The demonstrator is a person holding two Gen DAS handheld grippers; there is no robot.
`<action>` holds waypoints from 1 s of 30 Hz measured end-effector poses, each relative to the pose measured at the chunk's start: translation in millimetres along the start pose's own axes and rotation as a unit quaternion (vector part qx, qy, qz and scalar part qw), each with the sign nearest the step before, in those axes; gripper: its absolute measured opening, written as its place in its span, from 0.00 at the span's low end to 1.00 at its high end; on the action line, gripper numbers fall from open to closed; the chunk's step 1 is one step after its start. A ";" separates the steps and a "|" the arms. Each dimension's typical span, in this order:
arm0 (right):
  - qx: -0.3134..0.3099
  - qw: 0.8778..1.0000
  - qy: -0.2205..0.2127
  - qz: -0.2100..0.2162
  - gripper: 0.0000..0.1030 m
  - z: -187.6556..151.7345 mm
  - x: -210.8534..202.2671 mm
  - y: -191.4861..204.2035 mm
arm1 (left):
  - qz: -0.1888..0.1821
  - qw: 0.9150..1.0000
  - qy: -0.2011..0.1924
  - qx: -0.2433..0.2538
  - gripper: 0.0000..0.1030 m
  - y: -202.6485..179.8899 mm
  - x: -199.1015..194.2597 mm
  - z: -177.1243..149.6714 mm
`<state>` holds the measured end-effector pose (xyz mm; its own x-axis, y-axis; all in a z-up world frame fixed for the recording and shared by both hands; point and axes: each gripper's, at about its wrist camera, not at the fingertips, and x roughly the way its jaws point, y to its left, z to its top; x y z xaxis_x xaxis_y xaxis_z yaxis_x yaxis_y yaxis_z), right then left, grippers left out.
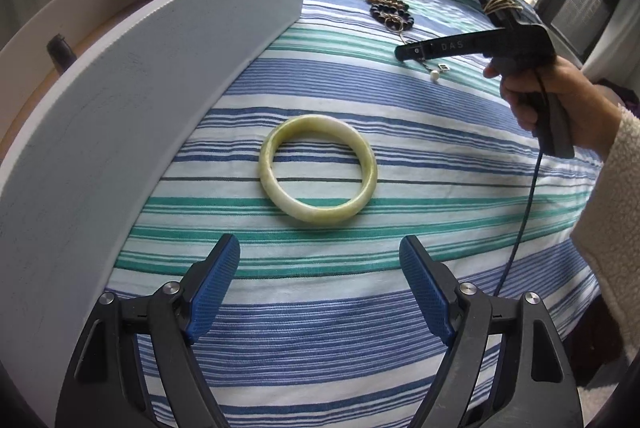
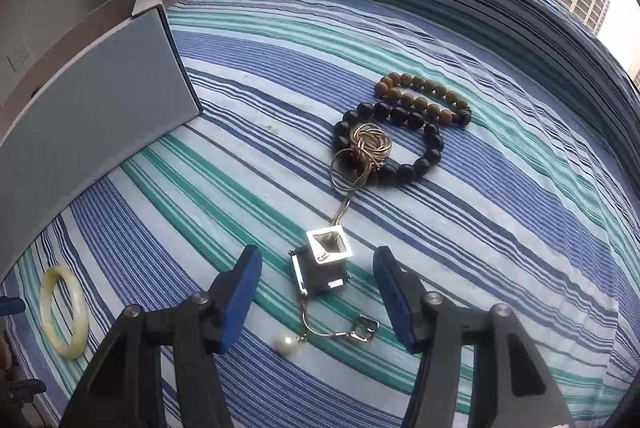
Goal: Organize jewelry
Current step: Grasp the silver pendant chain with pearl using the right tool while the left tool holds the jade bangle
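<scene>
So the pale green jade bangle (image 1: pixel 318 170) is lying flat on the blue, teal and white striped bedspread (image 1: pixel 320 316), just ahead of the left gripper (image 1: pixel 319 292), whose blue-padded fingers (image 1: pixel 214 288) are spread wide with nothing between them. To the left of the bangle, close by, stands the tall white cardboard box (image 1: pixel 132 99).

Over on the right, a hand (image 1: pixel 532 95) in a fluffy cream sleeve (image 1: pixel 608 228) holds the right gripper (image 2: pixel 318 298); the side of it reads "DAS". Its fingers are parted and gripping nothing, sitting either side of a silver chain necklace with a dark square pendant (image 2: pixel 320 264), plus a white pearl (image 2: pixel 285 344) near its end. The chain's far end is coiled on a black bead bracelet (image 2: pixel 400 143), with a brown wooden bead bracelet (image 2: pixel 424 99) touching that on the far side.
</scene>
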<state>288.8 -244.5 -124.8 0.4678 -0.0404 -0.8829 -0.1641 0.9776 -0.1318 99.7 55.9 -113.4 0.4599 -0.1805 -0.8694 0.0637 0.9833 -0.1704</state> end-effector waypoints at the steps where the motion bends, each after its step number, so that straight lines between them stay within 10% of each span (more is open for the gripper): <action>1: -0.010 1.000 -0.014 -0.008 0.33 0.1 -1.7 1.5 | 0.000 1.000 0.000 -0.003 0.81 2.2 -0.5 -0.7; 14: 0.027 0.997 -0.073 0.026 0.32 -90.2 -138.3 10.6 | -0.009 1.000 0.005 -0.010 0.81 6.4 5.1 0.6; 21: 0.054 0.998 -0.010 0.009 0.41 -174.0 -123.5 21.2 | -0.009 1.000 0.014 -0.002 0.82 0.9 3.7 -5.6; 30: 0.175 0.982 -0.066 -0.007 0.48 -243.3 -162.1 23.1 | -0.007 1.000 0.016 -0.003 0.85 2.6 -0.8 -9.9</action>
<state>-2.1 -265.6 -94.4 0.5795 -0.0499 -0.8134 0.1411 0.9892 0.0399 90.7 58.5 -117.8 0.4303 -0.1944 -0.8815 0.0650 0.9807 -0.1846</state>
